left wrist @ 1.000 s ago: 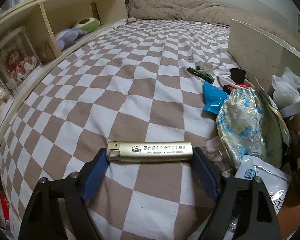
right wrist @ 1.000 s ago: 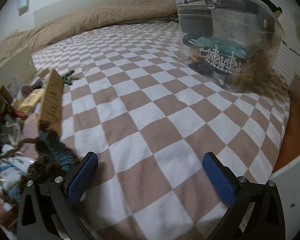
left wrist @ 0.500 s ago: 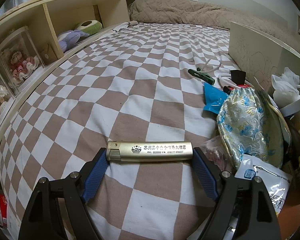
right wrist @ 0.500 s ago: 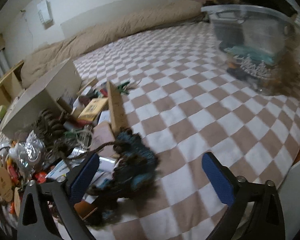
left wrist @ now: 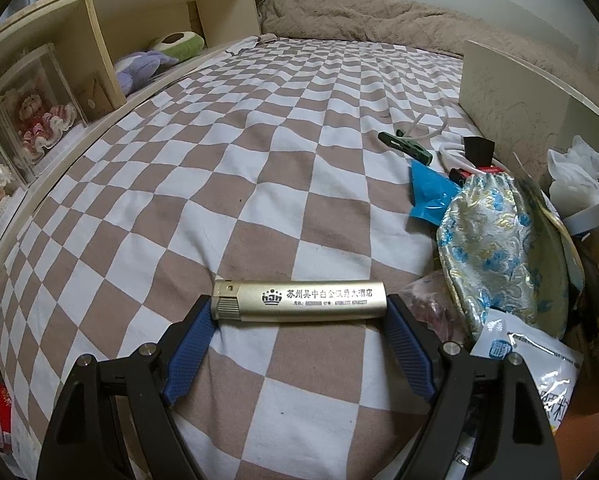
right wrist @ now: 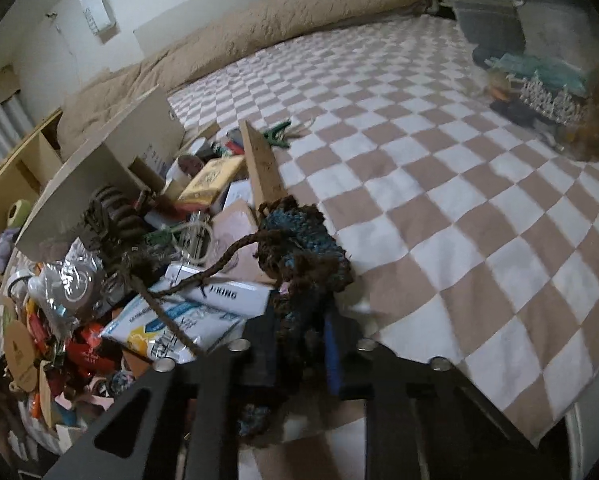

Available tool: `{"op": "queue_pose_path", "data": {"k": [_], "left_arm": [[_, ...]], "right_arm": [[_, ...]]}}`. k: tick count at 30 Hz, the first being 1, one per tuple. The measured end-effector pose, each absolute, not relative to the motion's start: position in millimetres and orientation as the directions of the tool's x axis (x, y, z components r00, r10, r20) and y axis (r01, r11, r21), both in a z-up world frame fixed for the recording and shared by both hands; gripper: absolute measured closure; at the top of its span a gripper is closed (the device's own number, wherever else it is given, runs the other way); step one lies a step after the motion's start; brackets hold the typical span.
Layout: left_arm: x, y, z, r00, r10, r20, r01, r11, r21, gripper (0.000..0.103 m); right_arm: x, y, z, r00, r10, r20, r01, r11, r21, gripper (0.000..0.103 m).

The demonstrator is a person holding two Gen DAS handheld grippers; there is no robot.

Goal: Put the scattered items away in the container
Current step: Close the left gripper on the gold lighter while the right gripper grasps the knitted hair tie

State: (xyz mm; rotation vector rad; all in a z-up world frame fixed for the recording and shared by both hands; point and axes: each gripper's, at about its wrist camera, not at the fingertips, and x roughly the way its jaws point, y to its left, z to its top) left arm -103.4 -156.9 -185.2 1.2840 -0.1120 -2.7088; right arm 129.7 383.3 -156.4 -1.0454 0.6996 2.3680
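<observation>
My left gripper (left wrist: 299, 312) is shut on a gold lighter (left wrist: 299, 301) with dark lettering, held crosswise by its two ends above the checked bedspread (left wrist: 235, 152). My right gripper (right wrist: 301, 332) has closed on a dark blue-and-brown knitted pouch (right wrist: 299, 248) whose braided cord (right wrist: 203, 276) trails left over the pile. A clear plastic container (right wrist: 511, 40) holding a tiara (right wrist: 551, 98) and other items stands at the far right of the bed.
A heap of scattered items (right wrist: 111, 280) lies at the left of the right wrist view, with a wooden ruler (right wrist: 263, 168) and a white box (right wrist: 111, 168). A brocade pouch (left wrist: 495, 244), a blue wrapper (left wrist: 431, 192) and a green clip (left wrist: 407, 146) lie to the right of the lighter. Shelves (left wrist: 79, 64) run along the left.
The right gripper swung left from the bare bedspread to the pile and closed on the knitted pouch. The left gripper and its lighter have not moved.
</observation>
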Motion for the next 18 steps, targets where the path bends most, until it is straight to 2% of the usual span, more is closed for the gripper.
{"op": "queue_pose_path", "data": {"k": [18], "left_arm": [[-100.8,-160.2,-179.5,-0.646,-0.144,-0.750,0.107,-0.989,0.097,0.020]], "right_arm": [[190.3,436.9,-81.0,-0.630,0.437,-0.642,-0.708,-0.663,0.245,0.086]]}}
